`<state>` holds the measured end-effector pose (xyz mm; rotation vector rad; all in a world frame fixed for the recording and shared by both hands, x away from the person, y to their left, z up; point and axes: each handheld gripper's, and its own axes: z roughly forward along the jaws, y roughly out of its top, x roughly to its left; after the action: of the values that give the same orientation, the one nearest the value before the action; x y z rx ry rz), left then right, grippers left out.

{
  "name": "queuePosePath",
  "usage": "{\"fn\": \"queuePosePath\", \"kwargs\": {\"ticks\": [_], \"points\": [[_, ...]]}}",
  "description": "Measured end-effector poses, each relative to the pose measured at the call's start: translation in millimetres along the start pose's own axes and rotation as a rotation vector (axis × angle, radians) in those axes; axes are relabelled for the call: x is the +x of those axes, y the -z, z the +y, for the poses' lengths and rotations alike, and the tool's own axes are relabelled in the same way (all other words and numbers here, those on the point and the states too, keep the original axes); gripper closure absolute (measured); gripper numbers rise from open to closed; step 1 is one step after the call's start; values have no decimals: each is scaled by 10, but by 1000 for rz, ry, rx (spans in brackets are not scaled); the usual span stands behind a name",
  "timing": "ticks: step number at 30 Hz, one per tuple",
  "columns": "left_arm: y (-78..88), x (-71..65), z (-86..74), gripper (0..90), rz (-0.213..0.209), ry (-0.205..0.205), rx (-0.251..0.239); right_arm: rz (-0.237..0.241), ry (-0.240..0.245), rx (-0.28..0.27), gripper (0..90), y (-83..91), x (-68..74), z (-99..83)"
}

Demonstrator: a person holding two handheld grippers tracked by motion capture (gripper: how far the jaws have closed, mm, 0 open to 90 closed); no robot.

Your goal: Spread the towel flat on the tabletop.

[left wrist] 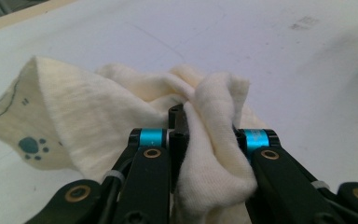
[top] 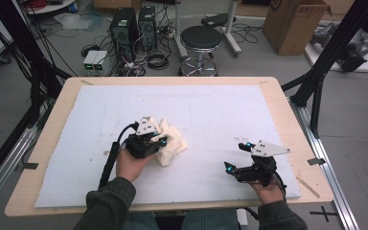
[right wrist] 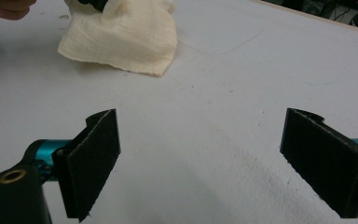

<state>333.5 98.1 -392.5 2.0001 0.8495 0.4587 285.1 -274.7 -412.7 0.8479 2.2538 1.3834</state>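
Left tool (left wrist: 209,140) pinches the cream cloth (left wrist: 98,116), its paw print (left wrist: 30,147) visible up close; right tool (right wrist: 200,158) spread.

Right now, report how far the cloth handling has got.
Done: the left gripper has closed on a bunched fold of the cream cloth. In hand: the cloth is crumpled, part resting on the white mat. Left: spreading or folding it; the right gripper waits open, apart from the cloth.

Wooden table (top: 52,125), white foam sheet (top: 211,110) on top, cream cloth (top: 172,143) bunched there
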Motion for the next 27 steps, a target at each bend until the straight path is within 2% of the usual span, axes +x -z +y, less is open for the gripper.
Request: {"fn": "queuePosePath", "kwargs": {"ticks": [7,10,15,20,24,26,27], "points": [[-1,-144,150,777,-65,-37,-44,-6,-1,-4,113,21,-4,-2],[-34,-199,189,776,-81,-67,-34,-4,-4,-2,113,23,1,-3],[-226,-147,138,772,-107,-41,0,3,-2,-3,113,-6,7,10],[-420,-28,65,760,-68,-16,70,9,10,-2,113,-40,11,25],[-487,27,41,727,-59,3,82,33,11,17,113,-108,31,34],[-515,47,29,691,-49,13,100,47,22,24,113,-149,37,47],[-523,57,23,614,-41,21,106,65,28,28,119,-190,46,69]]}}
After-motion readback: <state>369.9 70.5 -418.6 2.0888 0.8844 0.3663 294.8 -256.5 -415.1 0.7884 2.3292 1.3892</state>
